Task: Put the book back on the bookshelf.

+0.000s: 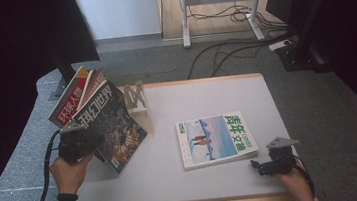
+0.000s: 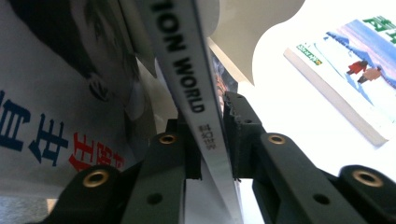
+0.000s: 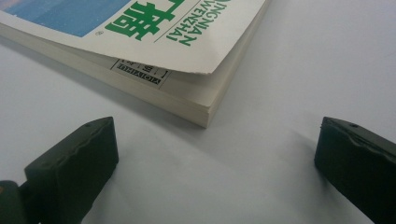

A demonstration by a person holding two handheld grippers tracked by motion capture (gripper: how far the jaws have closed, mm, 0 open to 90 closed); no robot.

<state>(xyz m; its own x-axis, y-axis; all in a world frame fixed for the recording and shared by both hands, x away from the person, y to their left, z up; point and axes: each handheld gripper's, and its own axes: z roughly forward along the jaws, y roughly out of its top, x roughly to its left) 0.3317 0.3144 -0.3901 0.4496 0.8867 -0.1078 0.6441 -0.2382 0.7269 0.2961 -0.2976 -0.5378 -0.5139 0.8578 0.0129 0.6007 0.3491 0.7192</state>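
The left gripper (image 2: 208,140), jaws clamped on the spine of the science-fiction magazine (image 1: 111,125), grips its stiffest edge, since the glossy pages probably flex and slip; the right gripper (image 3: 210,154) stands released.

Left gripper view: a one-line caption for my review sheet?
Left claw shut on the spine of a science-fiction magazine, with another magazine lying flat on the table.

spine of held magazine (image 2: 196,88): "...ION WORLD" | flat magazine (image 3: 154,28) cover: "...NGNIAN WENZHAI" | red magazine (image 1: 72,102): 环球人物
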